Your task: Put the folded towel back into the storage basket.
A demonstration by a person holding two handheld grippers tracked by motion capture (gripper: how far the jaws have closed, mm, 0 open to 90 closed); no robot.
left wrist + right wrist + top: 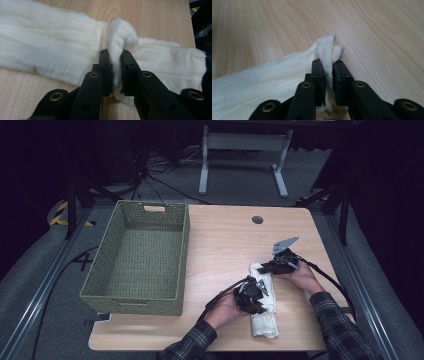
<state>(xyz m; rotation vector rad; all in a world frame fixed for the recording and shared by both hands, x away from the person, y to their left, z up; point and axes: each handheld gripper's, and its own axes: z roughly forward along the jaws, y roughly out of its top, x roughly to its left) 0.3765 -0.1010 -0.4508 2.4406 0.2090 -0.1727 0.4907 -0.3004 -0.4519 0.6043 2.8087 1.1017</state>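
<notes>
A white folded cloth (pixel 264 317) lies lengthwise on the wooden table (pixel 225 245) near its front right. My left gripper (pixel 255 296) is shut on a bunched fold at the middle of the cloth (pixel 50 50); its jaws pinch the fabric (pixel 115 75) between them. My right gripper (pixel 272 266) is shut on the far end of the cloth (pixel 262 85), with a corner (pixel 328 52) sticking up beyond the jaws. A hand holds each gripper.
A green woven basket (pixel 102 270) stands empty on the left half of the table. A small dark round hole (pixel 257 219) sits near the table's far edge. Cables trail from both grippers. Bare wood lies between the basket and the cloth.
</notes>
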